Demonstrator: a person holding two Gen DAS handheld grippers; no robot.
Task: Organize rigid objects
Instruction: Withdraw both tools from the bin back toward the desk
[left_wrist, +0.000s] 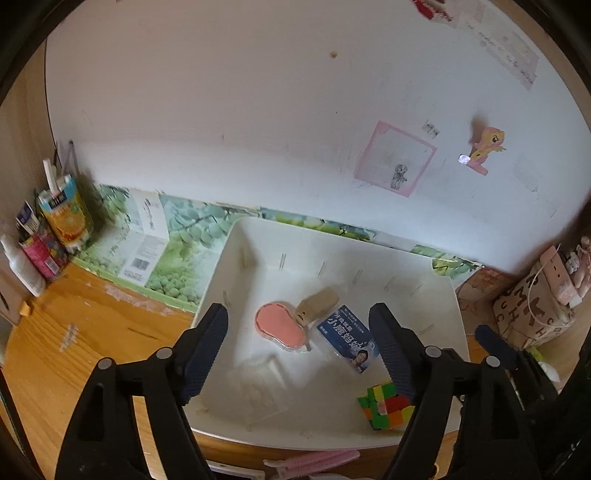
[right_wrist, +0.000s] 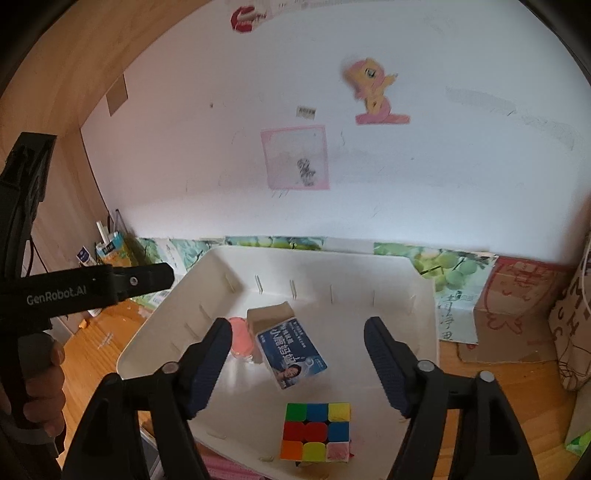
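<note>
In the white plastic bin (right_wrist: 424, 295), the blue printed card packet (right_wrist: 291, 356) lies with its long axis diagonal, overlapping a tan cardboard box (right_wrist: 269, 317) and half-hidden pink paddle-shaped piece (left_wrist: 277, 326), the multicoloured puzzle cube (right_wrist: 316, 432) nearer, while left gripper (left_wrist: 299, 347) and right gripper (right_wrist: 297, 363) hover spread wide, grasping nothing.

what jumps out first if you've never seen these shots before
The bright colour cube at the near edge of the white tray grabs the eye first. Behind it lie a blue packet and a pink paddle-shaped piece. On the wall above, a yellow pony sticker stands out.
</note>
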